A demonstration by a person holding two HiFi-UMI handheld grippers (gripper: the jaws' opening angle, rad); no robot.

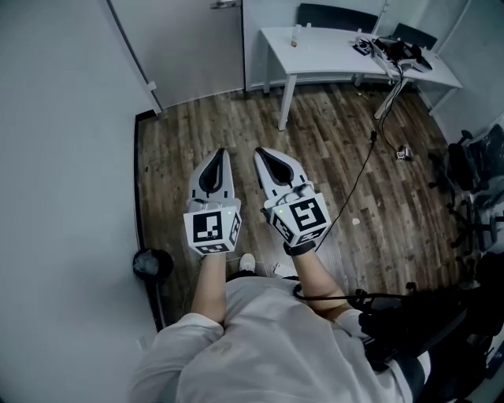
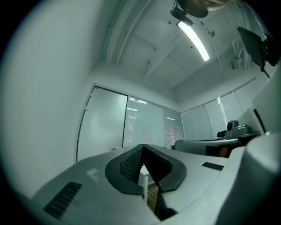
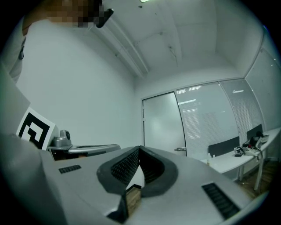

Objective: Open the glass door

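Two grippers sit side by side in front of you in the head view. Your left gripper and your right gripper both point across the wooden floor towards the glass door. It stands closed at the top of the picture, well apart from both tips, with its handle at the upper edge. Right of the door, a white worktop carries a tangle of cables.

In the left gripper view your fingers are pressed together with nothing between them, and the glass door shows ahead, left of centre.

In the right gripper view the fingers are likewise closed on nothing. The glass door stands ahead with its handle near its right edge
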